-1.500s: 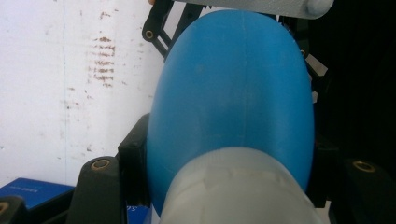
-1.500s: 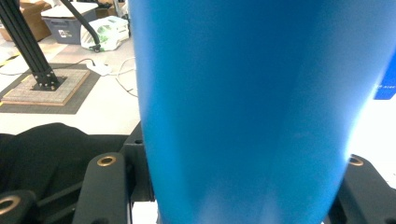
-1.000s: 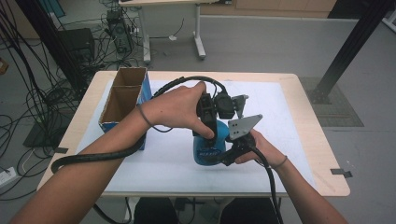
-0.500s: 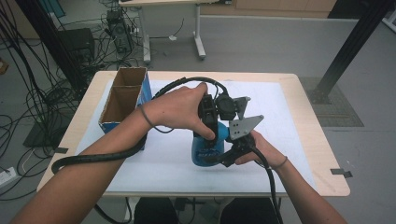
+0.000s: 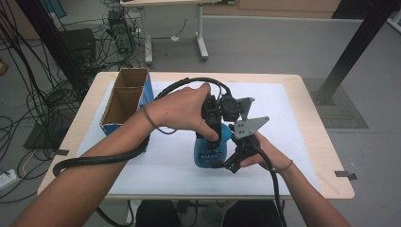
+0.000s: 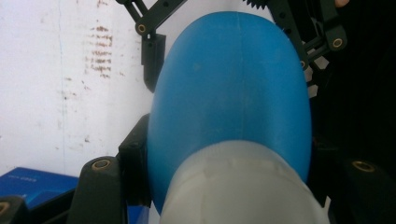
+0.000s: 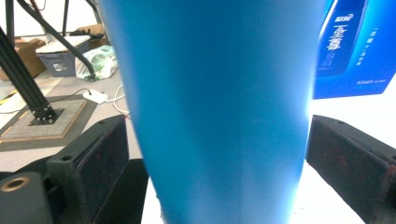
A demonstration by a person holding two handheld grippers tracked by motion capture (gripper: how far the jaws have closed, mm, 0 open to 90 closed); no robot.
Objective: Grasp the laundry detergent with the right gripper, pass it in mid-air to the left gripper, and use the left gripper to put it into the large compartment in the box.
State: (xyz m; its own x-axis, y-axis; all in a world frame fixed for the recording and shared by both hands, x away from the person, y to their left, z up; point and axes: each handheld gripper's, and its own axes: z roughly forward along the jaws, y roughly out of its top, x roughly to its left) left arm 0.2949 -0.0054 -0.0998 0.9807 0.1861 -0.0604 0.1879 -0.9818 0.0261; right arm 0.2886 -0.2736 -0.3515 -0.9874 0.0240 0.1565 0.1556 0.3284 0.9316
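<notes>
Near the front-centre of the surface (image 5: 302, 142), a blue bottle (image 5: 210, 149) stands upright. Left tongs (image 5: 215, 130) clasp its upper part from above; right tongs (image 5: 227, 161) clasp its lower body. Cardboard box (image 5: 125, 101) stands well apart.

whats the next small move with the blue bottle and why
Probably lift the blue bottle a little off the table with both grippers together. The left gripper sits at its top by the whitish cap, the right gripper flanks its body, and the open cardboard box stands at the left.
</notes>
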